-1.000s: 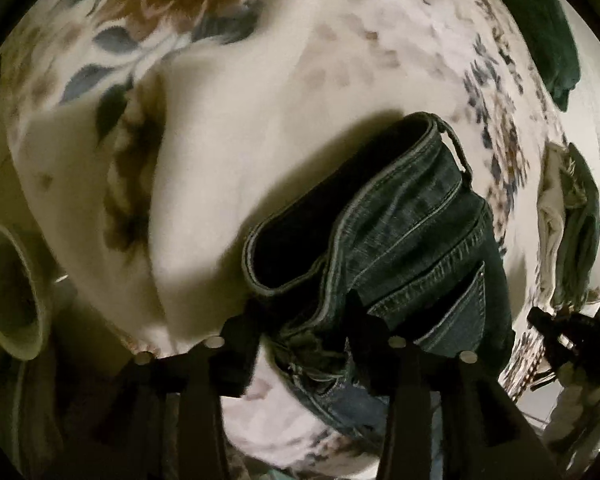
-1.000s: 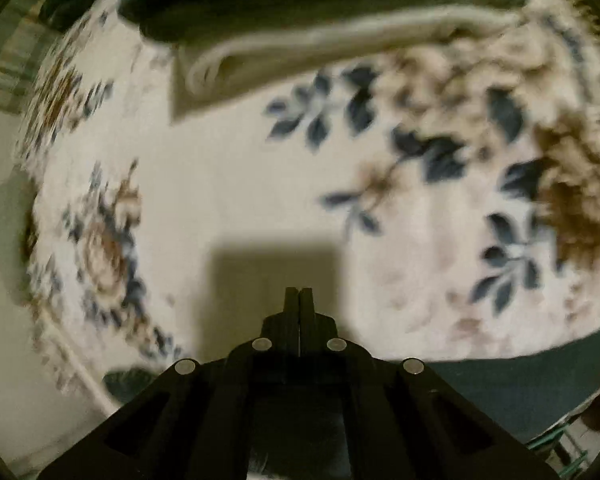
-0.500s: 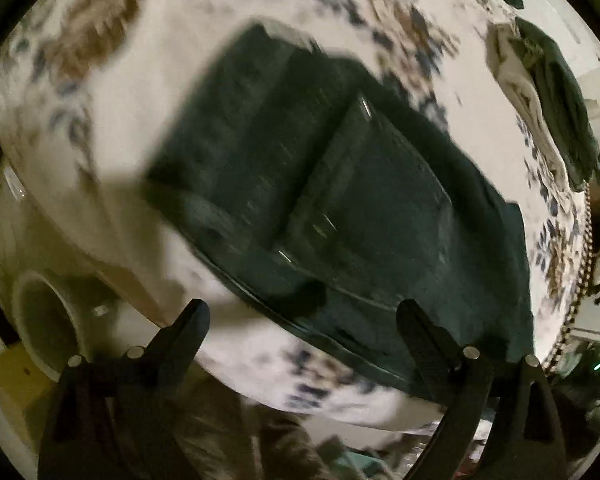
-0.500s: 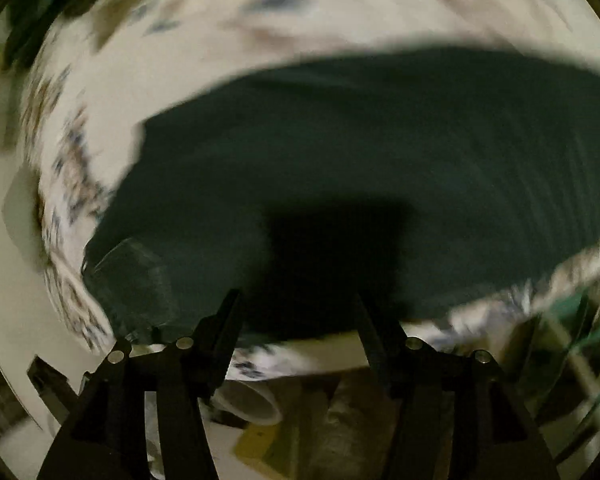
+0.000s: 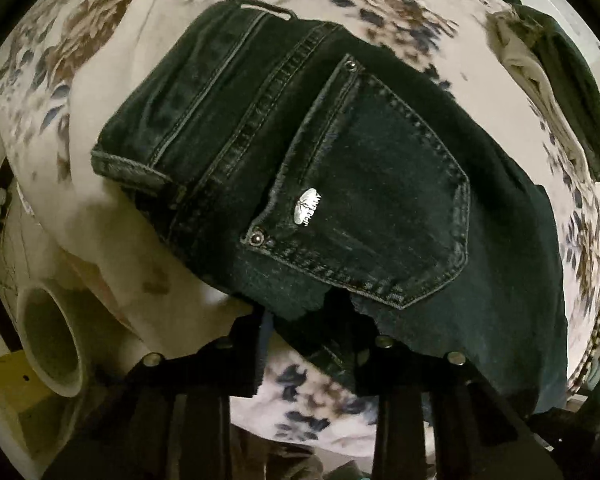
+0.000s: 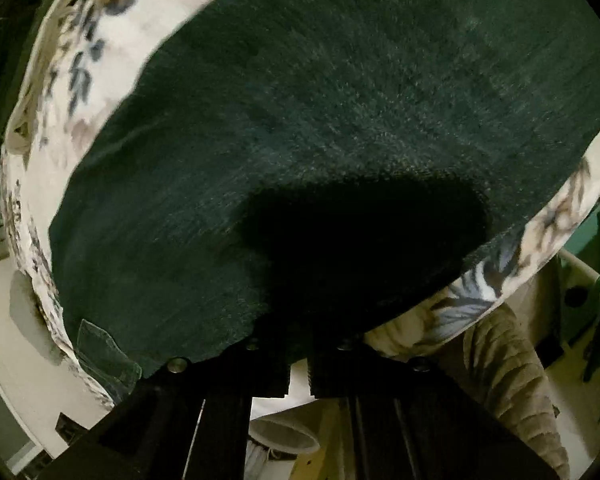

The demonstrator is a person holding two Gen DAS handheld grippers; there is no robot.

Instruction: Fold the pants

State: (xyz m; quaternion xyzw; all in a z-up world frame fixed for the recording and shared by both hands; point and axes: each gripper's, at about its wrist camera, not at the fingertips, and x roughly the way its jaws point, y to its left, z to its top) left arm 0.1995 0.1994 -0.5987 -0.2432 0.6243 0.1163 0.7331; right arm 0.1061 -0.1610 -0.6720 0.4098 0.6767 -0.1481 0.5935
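The pants (image 5: 340, 184) lie flat along the near edge of the bed (image 5: 112, 216). Both sets of jaws have just been closing: the left gripper (image 5: 312, 336) and right gripper (image 6: 298, 364) each clamp the near denim edge, ready for 1 fold.

Black hand-held gripper (image 5: 312, 344) frames, silver round screws (image 5: 153, 358).

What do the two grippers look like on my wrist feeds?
Both are matt black. The left gripper has two flat, angular fingers on a black frame dotted with round silver screw heads. The right gripper looks the same: blocky black fingers, silver screws. No cables or markings are visible.
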